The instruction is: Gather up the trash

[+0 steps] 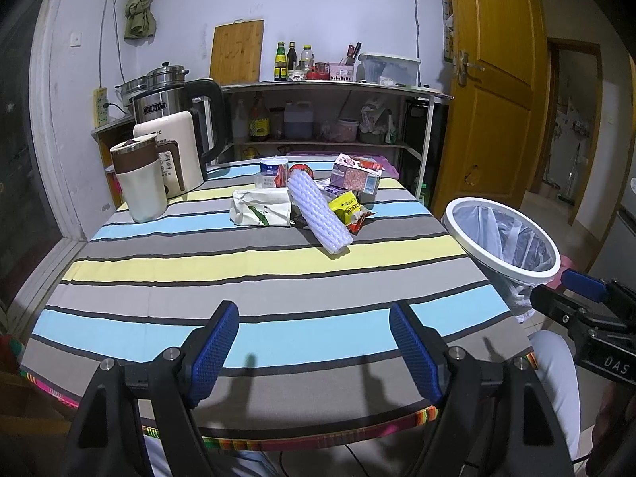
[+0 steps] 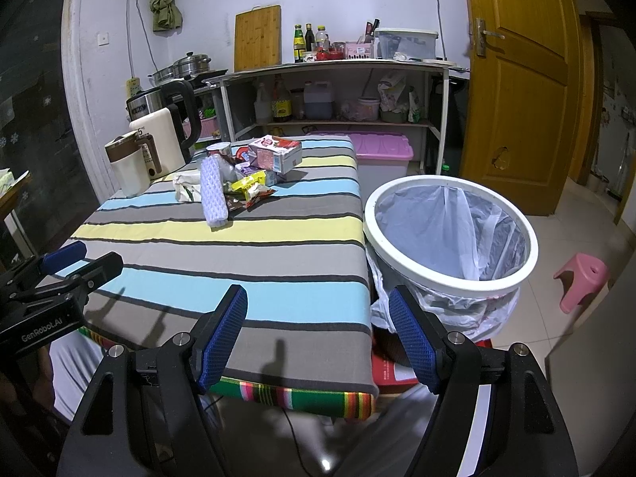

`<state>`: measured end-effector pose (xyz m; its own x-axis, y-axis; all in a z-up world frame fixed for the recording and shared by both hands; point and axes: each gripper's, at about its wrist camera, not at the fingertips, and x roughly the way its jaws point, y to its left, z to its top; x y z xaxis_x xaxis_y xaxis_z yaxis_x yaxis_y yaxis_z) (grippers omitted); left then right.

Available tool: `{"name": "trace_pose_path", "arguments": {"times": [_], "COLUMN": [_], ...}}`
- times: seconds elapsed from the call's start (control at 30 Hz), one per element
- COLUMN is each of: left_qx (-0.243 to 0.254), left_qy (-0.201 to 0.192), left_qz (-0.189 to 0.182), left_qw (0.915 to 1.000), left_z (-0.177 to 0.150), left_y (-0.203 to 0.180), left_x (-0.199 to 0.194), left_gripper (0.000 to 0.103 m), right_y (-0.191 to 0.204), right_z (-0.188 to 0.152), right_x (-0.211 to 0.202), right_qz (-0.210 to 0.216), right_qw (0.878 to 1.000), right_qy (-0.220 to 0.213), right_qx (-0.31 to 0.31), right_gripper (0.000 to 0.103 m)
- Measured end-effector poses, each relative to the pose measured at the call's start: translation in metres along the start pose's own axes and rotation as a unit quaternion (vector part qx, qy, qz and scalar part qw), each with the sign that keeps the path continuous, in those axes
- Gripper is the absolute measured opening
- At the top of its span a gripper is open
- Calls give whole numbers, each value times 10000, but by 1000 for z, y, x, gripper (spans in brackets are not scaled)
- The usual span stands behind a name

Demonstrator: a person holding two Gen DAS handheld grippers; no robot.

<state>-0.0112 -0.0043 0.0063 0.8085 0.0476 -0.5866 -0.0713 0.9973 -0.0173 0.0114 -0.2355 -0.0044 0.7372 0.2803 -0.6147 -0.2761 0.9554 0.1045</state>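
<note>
Step in hand: judged to be the start; no trash has been lifted, and the bin liner appears empty so far as can be seen.
Left tongs: held apart, nothing between them, poised over the near edge of the tabletop.
Right tongs: held apart, empty, over the near right corner of the tabletop, just beside the bin.
Trash: heaped at the far middle of the tabletop, well apart from both tongs; a white foam sleeve, a white paper bag, a yellow wrapper, a carton and a small tub are made out.
Bin: stands off the right edge of the tabletop, clear liner fitted, mouth open.
Next move: a reach across to the heap is called for; the foam sleeve lies nearest and uppermost, and is judged the easiest first pick. The kettles at far left are to be avoided.
Writing, tongs: "DAS" is read on the right unit in the left view; "GenRobot.AI" on the left unit in the right view.
Writing, trash: print on wrappers and carton is too small to be read.
</note>
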Motion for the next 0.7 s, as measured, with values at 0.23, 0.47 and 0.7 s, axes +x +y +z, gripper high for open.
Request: {"name": "trace_pose_path", "arguments": {"times": [0.23, 0.47, 0.7], "left_qx": [-1, -1, -1], "left_qy": [-1, -2, 0], "left_qz": [1, 1, -2], "left_qw": [10000, 10000, 10000], "left_z": [0, 0, 0], "left_y": [0, 0, 0], "left_x": [0, 0, 0], "left_gripper": [78, 78, 78], "right_y": [0, 0, 1], "right_z": [1, 5, 4], "right_x": [-1, -1, -1], "right_qz": [-6, -6, -10], "right_qw": [10000, 10000, 10000], "right_qy": [18, 24, 21], "right_qx": [9, -2, -3], "right_gripper": [74, 74, 74]}}
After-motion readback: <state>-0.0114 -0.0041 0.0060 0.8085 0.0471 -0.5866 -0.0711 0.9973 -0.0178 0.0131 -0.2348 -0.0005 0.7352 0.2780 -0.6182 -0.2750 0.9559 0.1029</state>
